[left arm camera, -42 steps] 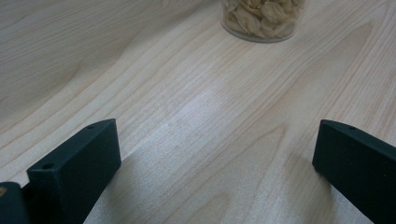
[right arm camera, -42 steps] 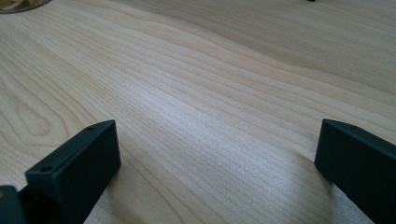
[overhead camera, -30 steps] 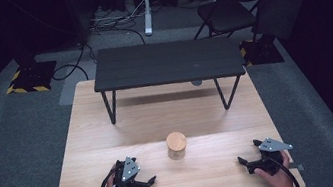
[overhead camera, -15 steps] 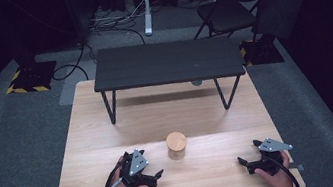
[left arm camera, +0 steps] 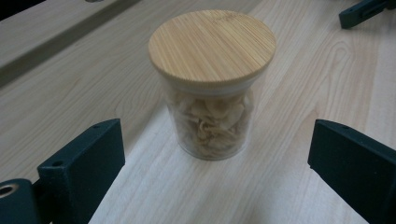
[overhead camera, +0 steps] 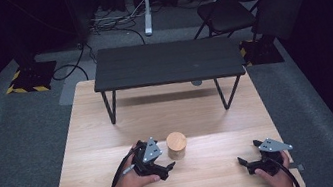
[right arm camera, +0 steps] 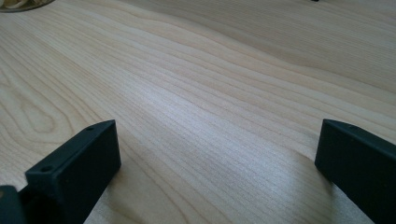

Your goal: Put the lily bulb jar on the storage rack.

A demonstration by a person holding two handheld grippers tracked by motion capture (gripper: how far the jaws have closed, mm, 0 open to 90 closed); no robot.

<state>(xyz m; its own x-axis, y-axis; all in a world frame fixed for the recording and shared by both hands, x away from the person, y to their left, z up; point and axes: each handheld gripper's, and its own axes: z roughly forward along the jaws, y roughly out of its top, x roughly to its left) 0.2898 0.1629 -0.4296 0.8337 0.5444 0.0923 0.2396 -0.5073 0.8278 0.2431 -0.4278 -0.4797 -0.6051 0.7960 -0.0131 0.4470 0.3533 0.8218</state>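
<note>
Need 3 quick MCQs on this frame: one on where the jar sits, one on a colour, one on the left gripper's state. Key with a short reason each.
1. Where does the jar stand?
A. on the light wooden table, in front of the black bench
B. on top of the black bench
C. on the grey floor

2. What colour is the jar's lid?
A. black
B. light bamboo
C. red

3. How does the left gripper stand to the jar?
A. jaws clamped on the lid
B. jaws open, jar ahead between them, untouched
C. jar lifted off the table

Key: 1 A, the high view shows it on the table, nearer than the bench. 2 B, the left gripper view shows pale wood grain. 3 B, both jaws stand clear of the glass, and the jar rests on the table.
</note>
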